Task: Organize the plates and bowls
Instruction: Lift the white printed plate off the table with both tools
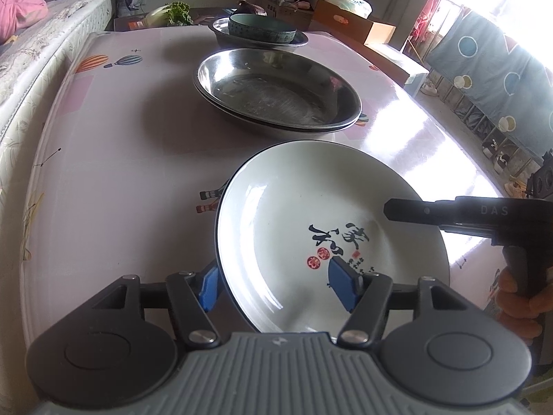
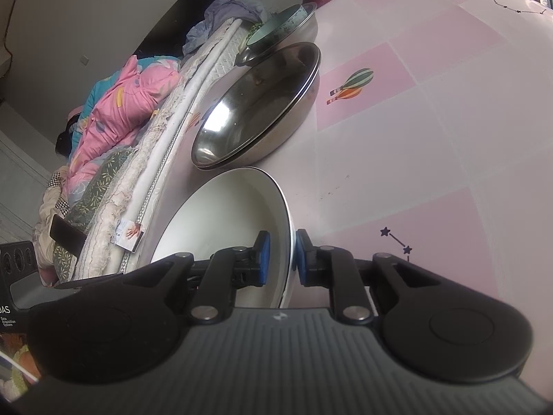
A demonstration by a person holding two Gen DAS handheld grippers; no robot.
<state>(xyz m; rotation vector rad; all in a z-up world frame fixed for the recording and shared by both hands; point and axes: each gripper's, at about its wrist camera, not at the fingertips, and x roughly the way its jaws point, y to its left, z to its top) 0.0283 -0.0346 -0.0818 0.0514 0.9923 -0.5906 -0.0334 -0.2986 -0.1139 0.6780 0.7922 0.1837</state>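
A white plate (image 1: 311, 214) with black calligraphy and a dark rim is near the table's front. My left gripper (image 1: 276, 287) straddles its near rim with the blue pads wide apart, open. My right gripper (image 2: 280, 256) is shut on the plate's (image 2: 235, 214) right rim, one pad on each side; it shows as a black arm (image 1: 449, 212) in the left wrist view. Two stacked steel dishes (image 1: 276, 93) sit behind the plate. Farther back, a teal bowl (image 1: 262, 27) rests in another steel dish (image 1: 300, 39).
The pink patterned table (image 1: 121, 138) has a mattress (image 1: 41, 55) along its left edge with bedding (image 2: 121, 103) on it. Cardboard boxes (image 1: 352, 20) and vegetables (image 1: 172, 14) lie beyond the far edge. A shelf with a patterned curtain (image 1: 490, 65) stands at right.
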